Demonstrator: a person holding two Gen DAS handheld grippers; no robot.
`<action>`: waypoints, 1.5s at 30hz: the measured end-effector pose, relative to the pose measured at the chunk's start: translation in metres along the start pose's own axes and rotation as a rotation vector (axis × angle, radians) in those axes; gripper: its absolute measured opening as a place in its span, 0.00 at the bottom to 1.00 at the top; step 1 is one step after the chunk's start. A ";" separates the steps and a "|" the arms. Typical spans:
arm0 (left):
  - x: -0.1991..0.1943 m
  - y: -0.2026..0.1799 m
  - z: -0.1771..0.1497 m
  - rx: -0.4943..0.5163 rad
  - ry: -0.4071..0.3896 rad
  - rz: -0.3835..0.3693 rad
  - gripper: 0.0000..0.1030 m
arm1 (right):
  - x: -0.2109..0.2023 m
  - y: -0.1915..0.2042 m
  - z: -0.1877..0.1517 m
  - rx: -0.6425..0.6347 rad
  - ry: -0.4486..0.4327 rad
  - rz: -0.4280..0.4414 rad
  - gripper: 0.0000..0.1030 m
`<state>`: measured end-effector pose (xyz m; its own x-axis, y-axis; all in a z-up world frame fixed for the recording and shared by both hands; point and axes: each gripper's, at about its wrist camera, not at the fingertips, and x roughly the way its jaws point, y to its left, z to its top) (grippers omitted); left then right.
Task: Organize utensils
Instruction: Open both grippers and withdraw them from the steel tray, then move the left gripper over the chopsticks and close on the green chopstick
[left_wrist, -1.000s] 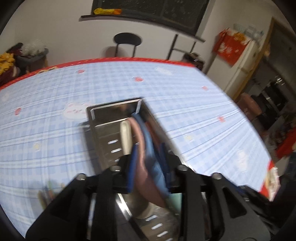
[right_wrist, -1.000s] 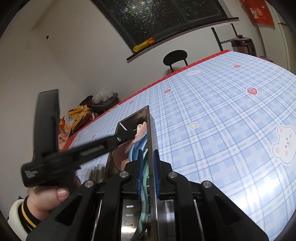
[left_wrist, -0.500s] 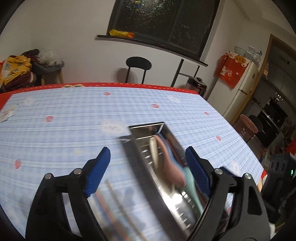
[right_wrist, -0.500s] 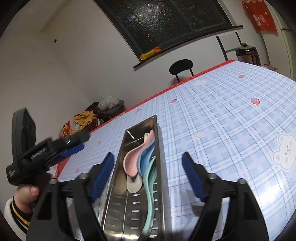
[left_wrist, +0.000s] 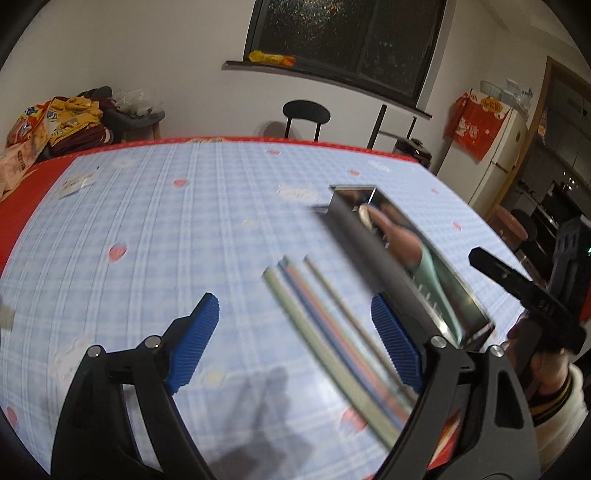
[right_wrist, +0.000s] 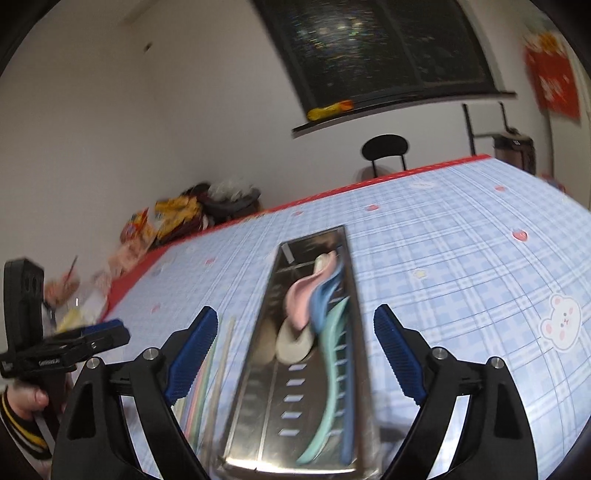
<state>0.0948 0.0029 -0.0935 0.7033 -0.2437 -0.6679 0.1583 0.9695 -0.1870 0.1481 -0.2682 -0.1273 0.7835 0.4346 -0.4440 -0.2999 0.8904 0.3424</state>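
A steel utensil tray (right_wrist: 274, 373) lies lengthwise on the blue checked tablecloth and holds a pink spoon (right_wrist: 300, 297), a blue spoon (right_wrist: 325, 295), a mint spoon (right_wrist: 328, 362) and a cream spoon (right_wrist: 295, 345). Several coloured chopsticks (left_wrist: 325, 332) lie on the cloth left of the tray (left_wrist: 439, 284). My left gripper (left_wrist: 295, 341) is open and empty above the chopsticks. My right gripper (right_wrist: 293, 354) is open and empty above the tray's near half. The left gripper also shows at the left edge of the right wrist view (right_wrist: 55, 354).
The table's red border (left_wrist: 229, 142) runs along the far edge. A black chair (left_wrist: 306, 112) stands behind it. Bags and clutter (left_wrist: 55, 118) sit at the far left. A fridge (left_wrist: 495, 147) stands at the right. A small paper (left_wrist: 75, 182) lies at the cloth's far left.
Both grippers opened and pulled back from the spoons, which stay in the tray. The left gripper swung left over the chopsticks; the right drew back over the tray.
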 end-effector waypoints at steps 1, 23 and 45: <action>0.000 0.002 -0.005 0.003 0.012 -0.005 0.82 | 0.000 0.006 -0.002 -0.016 0.016 0.003 0.82; 0.044 -0.022 -0.042 0.084 0.168 -0.022 0.45 | 0.000 0.063 -0.021 -0.021 0.166 0.119 0.34; 0.057 -0.037 -0.041 0.220 0.246 0.105 0.47 | -0.007 0.047 -0.025 0.011 0.157 0.155 0.34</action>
<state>0.1010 -0.0476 -0.1543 0.5400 -0.1157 -0.8337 0.2587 0.9654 0.0336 0.1148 -0.2264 -0.1285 0.6342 0.5824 -0.5085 -0.4032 0.8103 0.4252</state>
